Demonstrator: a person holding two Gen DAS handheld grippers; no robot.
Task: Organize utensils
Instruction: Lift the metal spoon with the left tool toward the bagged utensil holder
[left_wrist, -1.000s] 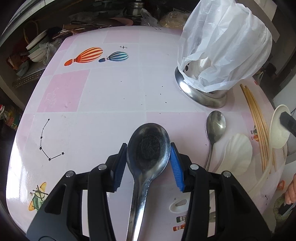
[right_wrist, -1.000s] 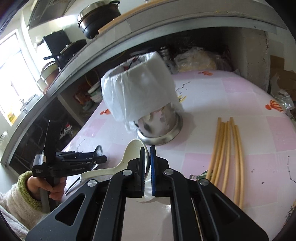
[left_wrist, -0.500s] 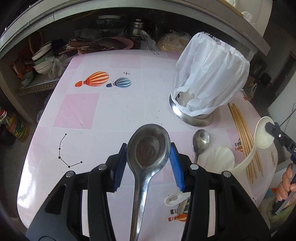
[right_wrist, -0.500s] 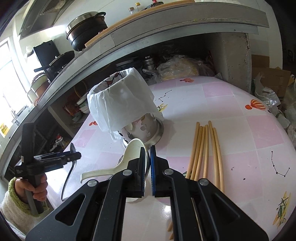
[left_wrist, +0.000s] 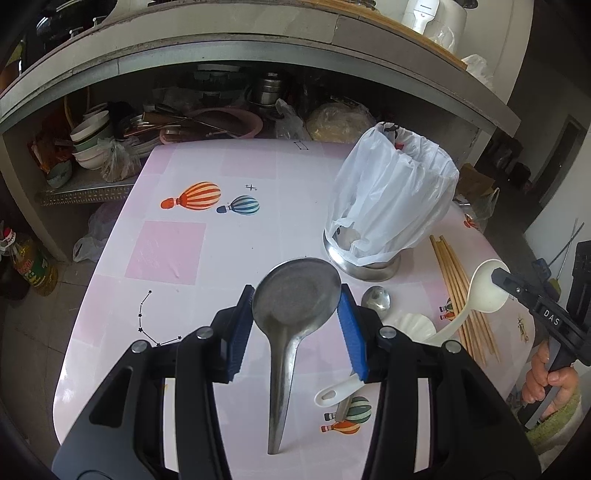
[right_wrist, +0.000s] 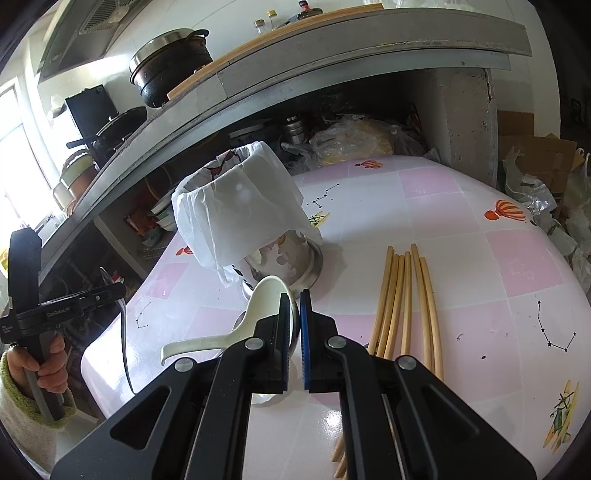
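My left gripper (left_wrist: 295, 325) is shut on the bowl of a large steel spoon (left_wrist: 291, 306) and holds it above the pink table, left of the utensil holder (left_wrist: 391, 210), a steel cup wrapped in a white plastic bag. My right gripper (right_wrist: 294, 332) is shut on the bowl rim of a cream plastic ladle (right_wrist: 258, 314), held in the air near the holder (right_wrist: 243, 225); it also shows in the left wrist view (left_wrist: 484, 291). A small steel spoon (left_wrist: 376, 299), a white shell-shaped spoon (left_wrist: 413, 326) and several bamboo chopsticks (right_wrist: 402, 295) lie on the table.
The pink tablecloth (left_wrist: 221, 229) has balloon and star prints. Behind the table a low shelf (left_wrist: 184, 122) holds bowls, plates and bags. A concrete counter (right_wrist: 332, 55) above carries pots. An oil bottle (left_wrist: 29, 266) stands on the floor at left.
Both grippers have risen and pulled back from the table with their spoons still held. The holder now looks smaller and farther in both views.
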